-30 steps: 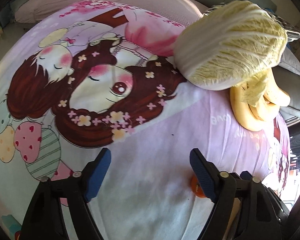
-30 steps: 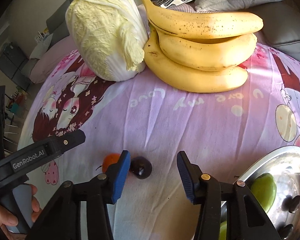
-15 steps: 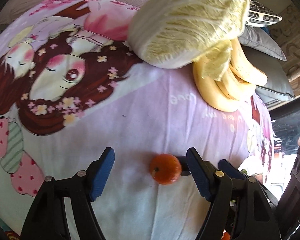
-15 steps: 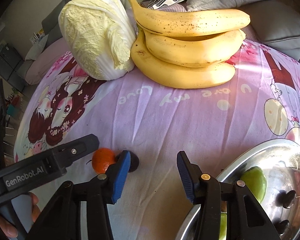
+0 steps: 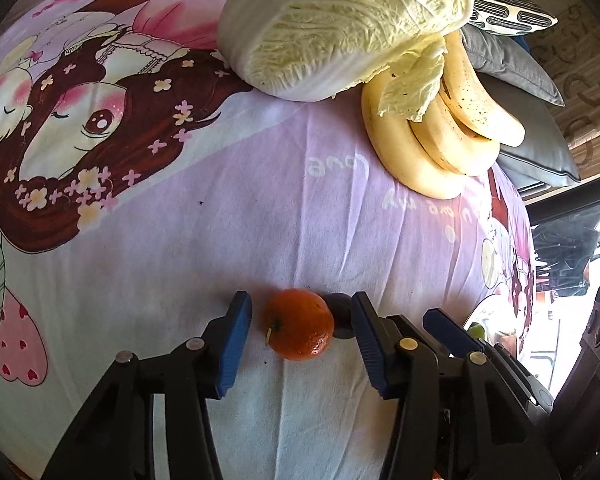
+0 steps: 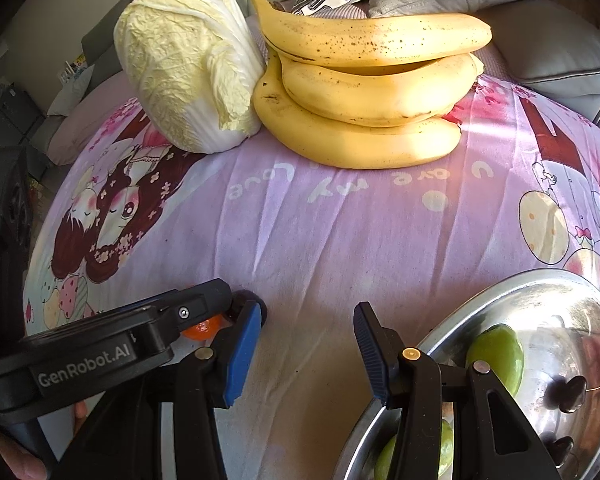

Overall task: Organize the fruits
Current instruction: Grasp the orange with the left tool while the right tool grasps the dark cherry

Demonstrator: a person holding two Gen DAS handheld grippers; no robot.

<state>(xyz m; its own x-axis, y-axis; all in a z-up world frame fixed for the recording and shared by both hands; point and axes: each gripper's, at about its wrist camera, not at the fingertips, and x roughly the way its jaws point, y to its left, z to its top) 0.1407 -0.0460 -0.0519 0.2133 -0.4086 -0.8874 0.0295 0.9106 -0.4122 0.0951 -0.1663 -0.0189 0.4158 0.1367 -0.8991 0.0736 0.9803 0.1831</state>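
A small orange (image 5: 300, 325) lies on the purple cartoon cloth between the blue fingers of my left gripper (image 5: 300, 334), which is open around it with gaps on both sides. A dark plum (image 5: 339, 312) touches the orange's far right side. In the right wrist view the orange (image 6: 202, 329) and plum (image 6: 247, 304) peek out behind the left gripper's body. My right gripper (image 6: 306, 354) is open and empty over bare cloth. A steel plate (image 6: 512, 292) at lower right holds green fruits (image 6: 498, 354) and dark plums (image 6: 572, 398).
A bunch of bananas (image 6: 372, 92) and a napa cabbage (image 6: 188, 80) lie at the far side of the cloth, touching each other. Grey and patterned cushions (image 6: 540, 44) sit behind them. A hand (image 6: 16, 458) holds the left gripper.
My left gripper has moved right and forward so the orange now sits between its fingers, and its jaws have narrowed. My right gripper has shifted right, showing more of the plate.
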